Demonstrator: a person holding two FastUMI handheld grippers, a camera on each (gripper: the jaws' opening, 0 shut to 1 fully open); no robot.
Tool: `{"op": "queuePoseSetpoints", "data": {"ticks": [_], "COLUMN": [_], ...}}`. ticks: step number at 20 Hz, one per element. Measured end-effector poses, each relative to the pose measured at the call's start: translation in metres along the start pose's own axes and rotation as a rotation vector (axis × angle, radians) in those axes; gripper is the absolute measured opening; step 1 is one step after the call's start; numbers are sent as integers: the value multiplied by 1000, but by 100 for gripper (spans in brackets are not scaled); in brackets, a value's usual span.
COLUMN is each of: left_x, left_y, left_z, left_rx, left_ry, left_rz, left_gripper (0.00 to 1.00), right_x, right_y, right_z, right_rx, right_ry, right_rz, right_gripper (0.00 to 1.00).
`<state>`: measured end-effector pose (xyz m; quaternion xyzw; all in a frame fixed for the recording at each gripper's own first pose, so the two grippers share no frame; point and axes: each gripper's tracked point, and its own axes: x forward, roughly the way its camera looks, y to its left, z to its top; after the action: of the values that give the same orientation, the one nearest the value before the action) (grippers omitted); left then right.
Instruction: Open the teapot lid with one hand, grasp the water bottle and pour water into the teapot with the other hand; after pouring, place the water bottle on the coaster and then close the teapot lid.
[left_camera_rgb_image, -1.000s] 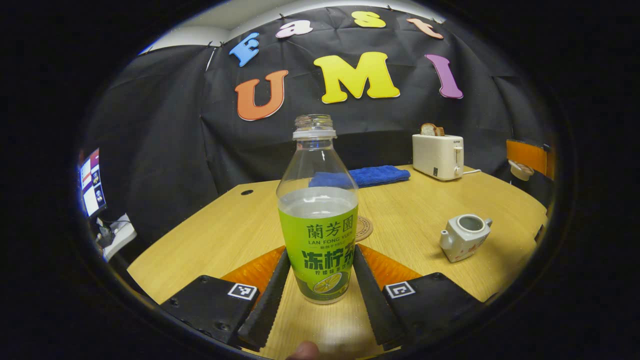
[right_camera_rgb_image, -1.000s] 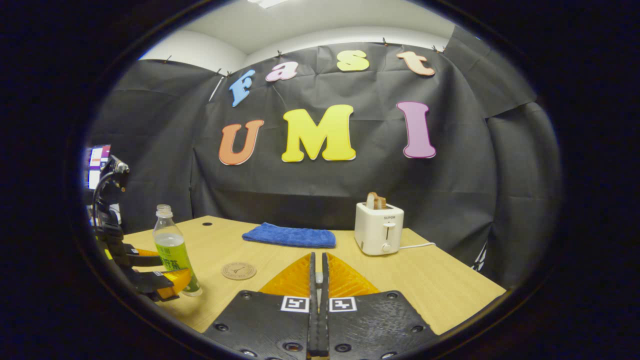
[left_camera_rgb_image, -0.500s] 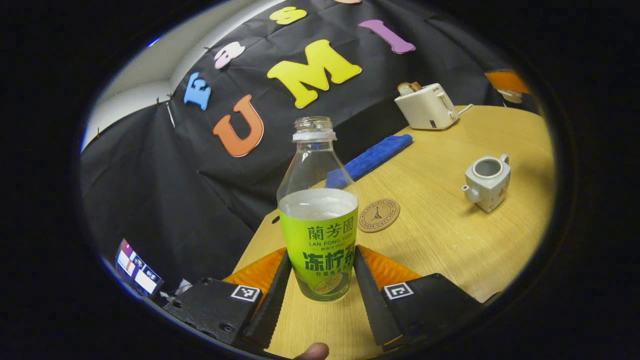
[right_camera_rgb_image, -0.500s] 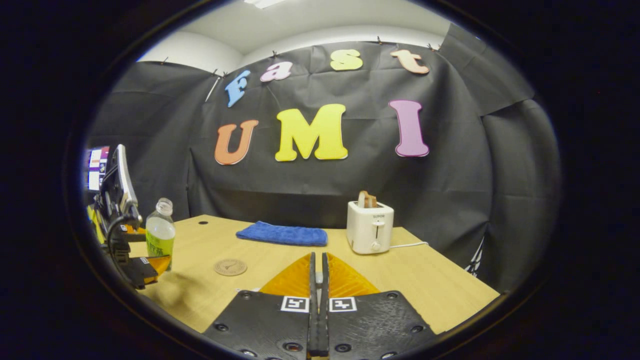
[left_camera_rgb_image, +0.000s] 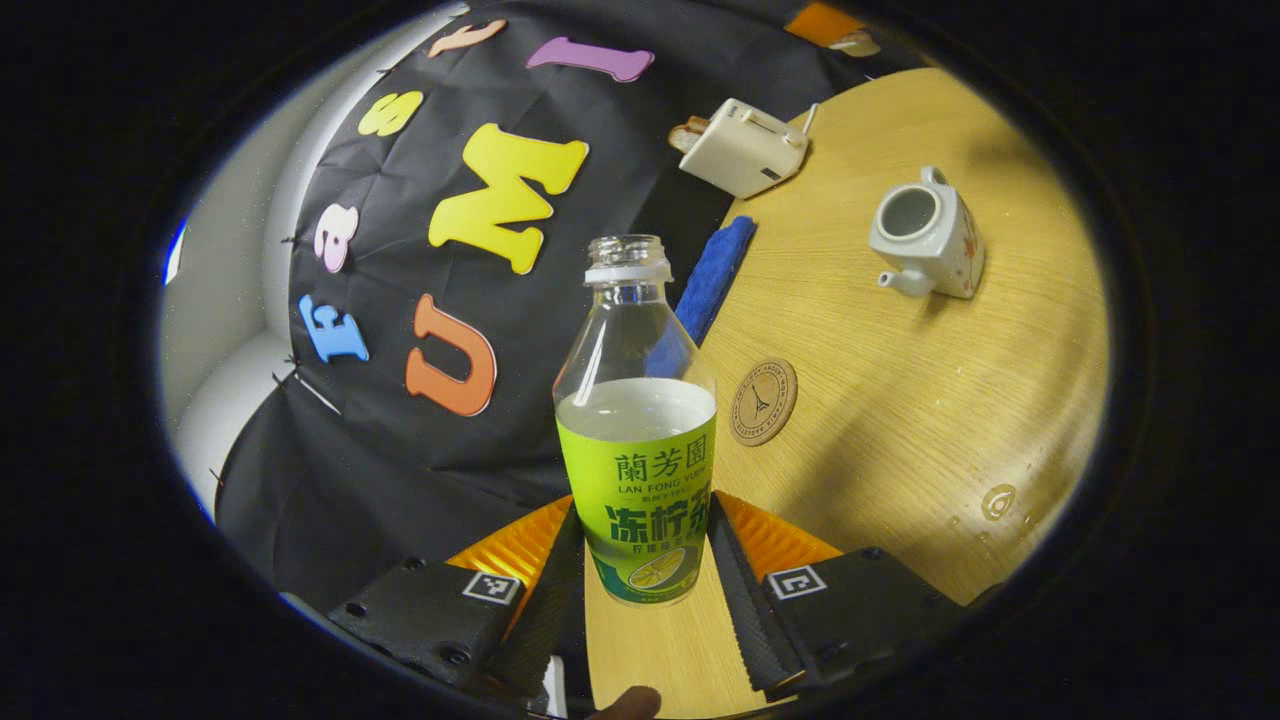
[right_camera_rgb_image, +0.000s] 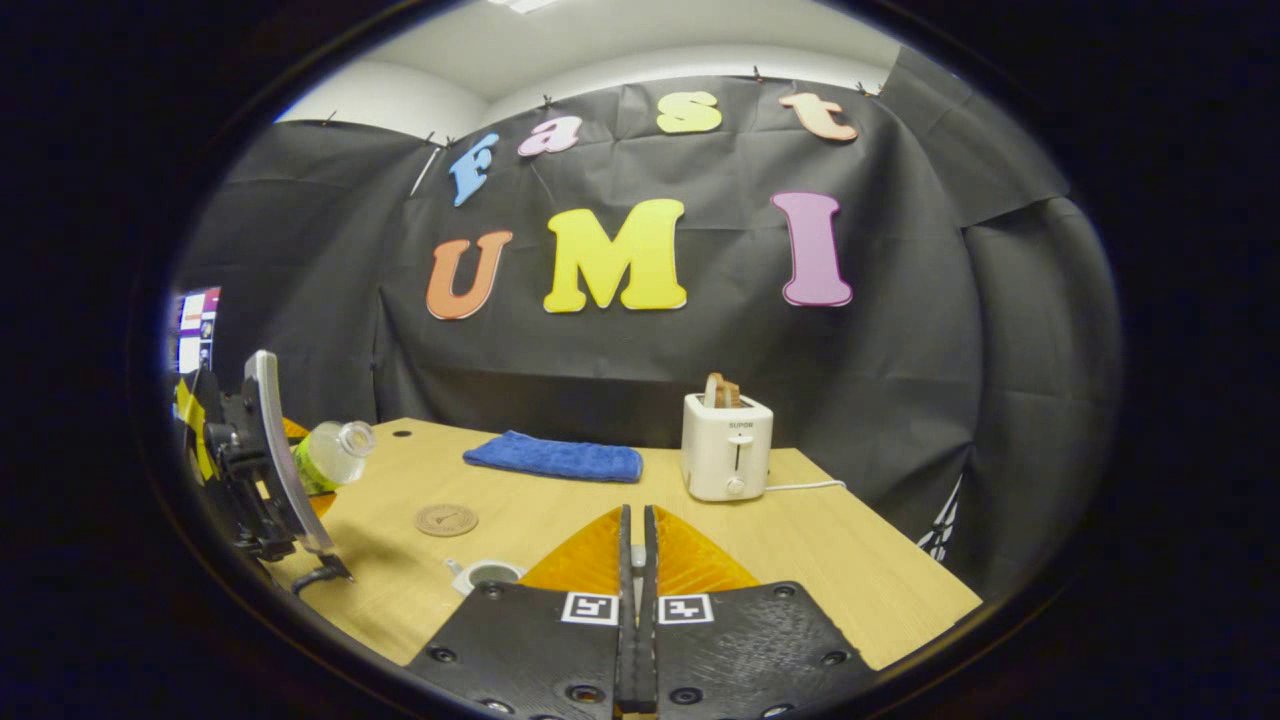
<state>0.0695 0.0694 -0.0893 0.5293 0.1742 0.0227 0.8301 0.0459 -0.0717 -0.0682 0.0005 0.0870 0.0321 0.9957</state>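
Observation:
A clear water bottle with a green label, uncapped and partly full, sits between the fingers of my left gripper, which is shut on it. It is held in the air and tilted. The white teapot stands on the table with its mouth open and no lid on it. A round cork coaster lies between bottle and teapot. My right gripper is shut, with a small pale piece, the teapot lid, nipped between its fingers. Below it shows the teapot's rim. At the far left are the left gripper and the leaning bottle.
A white toaster holding bread stands at the back of the wooden table, with a folded blue cloth to its left. The coaster lies in front of the cloth. Black cloth walls the booth behind.
My left gripper has lifted the bottle off the table and tipped it sideways towards the teapot. My right gripper stays shut; the teapot's rim has come into its view.

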Motion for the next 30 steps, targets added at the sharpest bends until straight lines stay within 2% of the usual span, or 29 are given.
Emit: {"op": "queuePoseSetpoints", "data": {"ticks": [6, 15, 30], "left_x": [11, 13, 13], "left_y": [-4, -10, -7], "left_z": [26, 46, 71], "left_rx": [213, 428, 657], "left_ry": [-19, -16, -51], "left_rz": [-13, -28, 25], "left_gripper": [74, 74, 74], "right_x": [0, -3, -6], "right_y": [-6, -19, -33], "right_z": [-7, -14, -18], "right_rx": [-13, -21, -4], "right_ry": [12, 15, 16], "right_rz": [12, 0, -16], "right_gripper": [0, 0, 0]}}
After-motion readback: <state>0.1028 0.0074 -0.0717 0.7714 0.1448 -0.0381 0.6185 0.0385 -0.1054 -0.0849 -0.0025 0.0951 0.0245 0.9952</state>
